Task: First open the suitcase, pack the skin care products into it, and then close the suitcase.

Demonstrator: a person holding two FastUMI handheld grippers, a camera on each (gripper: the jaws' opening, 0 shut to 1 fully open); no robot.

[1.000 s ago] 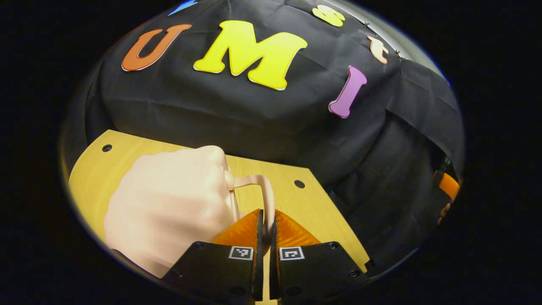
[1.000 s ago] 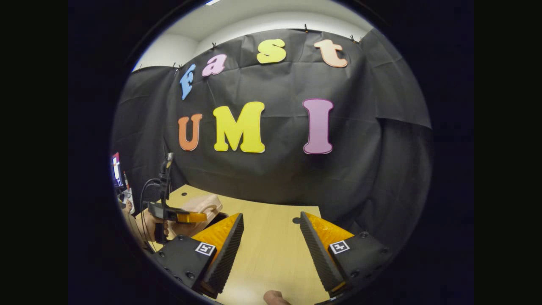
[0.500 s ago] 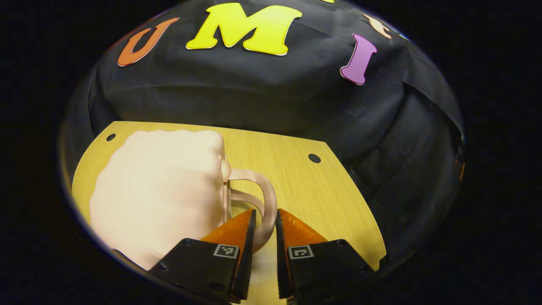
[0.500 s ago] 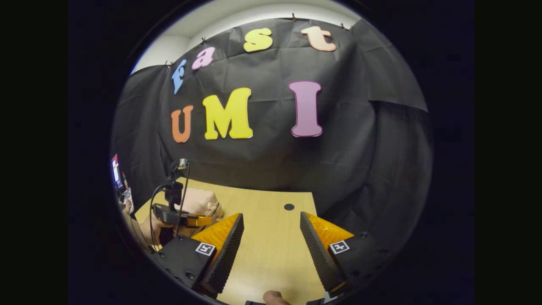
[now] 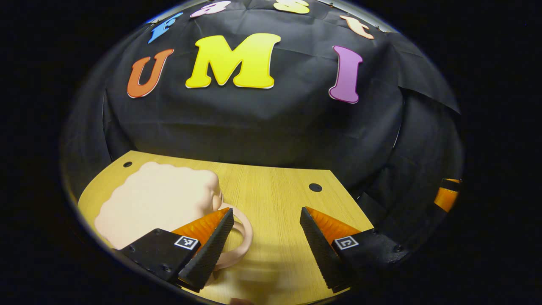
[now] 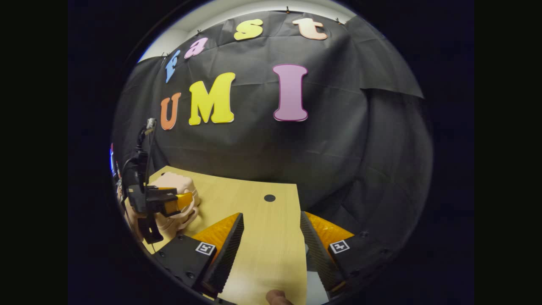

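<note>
Here the suitcase [image 5: 159, 205], a small pale pink case with a scalloped edge, lies flat and closed on the left part of the wooden table [image 5: 275, 199], its looped carry handle [image 5: 241, 241] pointing toward the camera in the left gripper view. The left gripper [image 5: 264, 243] hangs low over the table with its fingers spread wide; its left finger [image 5: 207, 250] overlaps the handle loop, whether touching it cannot be told, while the other finger stands well apart over bare wood. In the right gripper view the same case [image 6: 180, 203] shows at the far left of the table [image 6: 262, 237], with the left gripper [image 6: 175, 202] just in front of it and a cable running up from its black body. The right gripper [image 6: 271, 248] hovers over bare tabletop, fingers parted and holding nothing. Small square black-and-white marker tags [image 5: 186, 242] sit on the finger mounts; nothing on them reads as words. A fingertip [image 6: 277, 297] shows at the bottom edge.
</note>
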